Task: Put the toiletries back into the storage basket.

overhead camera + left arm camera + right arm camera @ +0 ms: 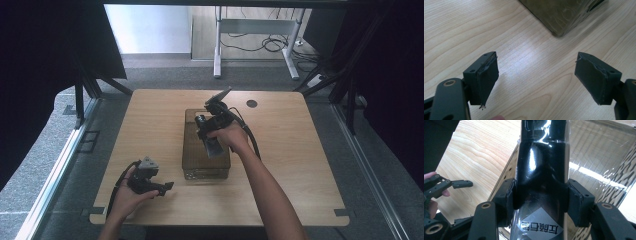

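Right tongs (540, 195) grip a glossy black bottle (541, 170) over a clear brown bin (192, 165) at mid-desk (300, 165), while the left tongs (536, 80) gape, unladen, near the front edge.

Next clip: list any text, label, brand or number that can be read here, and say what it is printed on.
Grey diamond label on the black bottle held in the right tongs: one row of bold black characters, apparently Chinese, seen upside down in the right gripper view; I cannot read them with confidence.
Tinted clear box, table, left tongs: no text visible.
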The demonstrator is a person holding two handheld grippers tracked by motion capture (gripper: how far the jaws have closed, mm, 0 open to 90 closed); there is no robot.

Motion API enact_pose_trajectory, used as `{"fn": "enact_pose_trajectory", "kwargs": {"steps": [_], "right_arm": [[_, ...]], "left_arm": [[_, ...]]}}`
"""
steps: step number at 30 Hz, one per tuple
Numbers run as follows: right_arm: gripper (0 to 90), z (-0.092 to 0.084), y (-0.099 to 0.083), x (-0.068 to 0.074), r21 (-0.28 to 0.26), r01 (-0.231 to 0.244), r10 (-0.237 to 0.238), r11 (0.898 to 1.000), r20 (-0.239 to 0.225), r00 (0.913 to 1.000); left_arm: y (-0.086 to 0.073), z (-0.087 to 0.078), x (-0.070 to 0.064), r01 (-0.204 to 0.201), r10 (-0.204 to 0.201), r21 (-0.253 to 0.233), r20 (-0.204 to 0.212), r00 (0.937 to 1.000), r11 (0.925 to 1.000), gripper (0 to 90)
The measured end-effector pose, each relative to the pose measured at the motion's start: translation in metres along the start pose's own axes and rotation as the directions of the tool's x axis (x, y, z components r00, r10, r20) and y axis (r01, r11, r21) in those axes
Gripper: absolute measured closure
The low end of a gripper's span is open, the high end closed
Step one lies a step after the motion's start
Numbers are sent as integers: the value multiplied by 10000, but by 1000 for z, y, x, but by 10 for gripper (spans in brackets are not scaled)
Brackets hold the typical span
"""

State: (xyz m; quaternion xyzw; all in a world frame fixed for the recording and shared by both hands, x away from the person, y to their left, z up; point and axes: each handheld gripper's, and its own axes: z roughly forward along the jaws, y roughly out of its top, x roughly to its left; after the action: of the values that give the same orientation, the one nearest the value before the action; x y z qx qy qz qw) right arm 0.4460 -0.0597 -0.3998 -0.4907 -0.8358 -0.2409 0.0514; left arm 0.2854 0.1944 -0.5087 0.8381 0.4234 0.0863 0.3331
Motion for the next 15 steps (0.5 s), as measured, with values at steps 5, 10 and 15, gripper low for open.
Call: {"fn": "enact_pose_trajectory", "kwargs": {"steps": [5,10,15], "right_arm": [[451,1,1,0,1,-185,185,9998,14,9998],[451,6,3,-1,-8,-405,405,9992,16,9992],[451,11,5,2,-36,-629,629,9980,-22,9980]], "left_arm": [[0,-1,-1,54,-54,-72,3,10000,10000,196],[1,-1,-1,16,-16,-100,53,10000,9999,196],[1,-2,-1,20,-19,-140,74,10000,9999,196]]}}
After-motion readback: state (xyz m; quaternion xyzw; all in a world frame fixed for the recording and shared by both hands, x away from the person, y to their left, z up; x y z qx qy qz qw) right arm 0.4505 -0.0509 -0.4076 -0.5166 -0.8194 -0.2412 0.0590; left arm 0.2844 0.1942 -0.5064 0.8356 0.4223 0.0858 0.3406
